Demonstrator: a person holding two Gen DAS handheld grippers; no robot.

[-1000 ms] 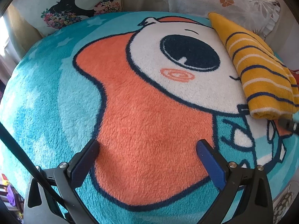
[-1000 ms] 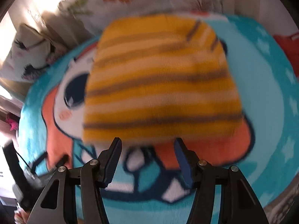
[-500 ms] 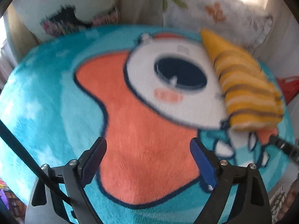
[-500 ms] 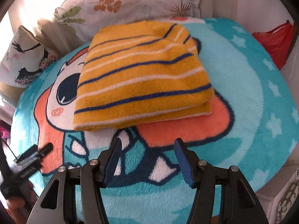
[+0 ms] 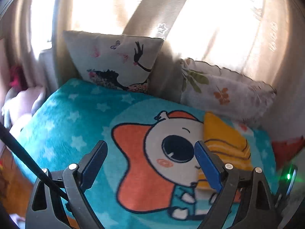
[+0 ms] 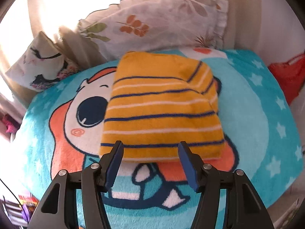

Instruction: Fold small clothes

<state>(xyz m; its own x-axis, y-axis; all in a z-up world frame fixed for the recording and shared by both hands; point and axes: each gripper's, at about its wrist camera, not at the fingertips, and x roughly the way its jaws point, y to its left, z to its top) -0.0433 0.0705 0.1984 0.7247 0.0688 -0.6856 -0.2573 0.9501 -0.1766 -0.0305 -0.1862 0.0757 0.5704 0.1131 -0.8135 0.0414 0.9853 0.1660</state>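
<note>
Right gripper [image 6: 150,153], jaws apart and empty, faces the near folded edge of the garment [image 6: 162,112], which lies folded on the blanket [image 6: 253,118]. Left gripper [image 5: 150,164], also apart, hangs off to the side. The knit looks soft, light and limp; pinching all layers at the near edge should keep the fold.

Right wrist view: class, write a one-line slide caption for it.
Open right gripper faces a folded yellow striped garment lying on a cartoon blanket.

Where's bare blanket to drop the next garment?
Free: the blanket strip right of the folded yellow garment, and the starred teal corner below the bird pillow. Crowded: the far edge, where the leaf pillow meets the garment.
</note>
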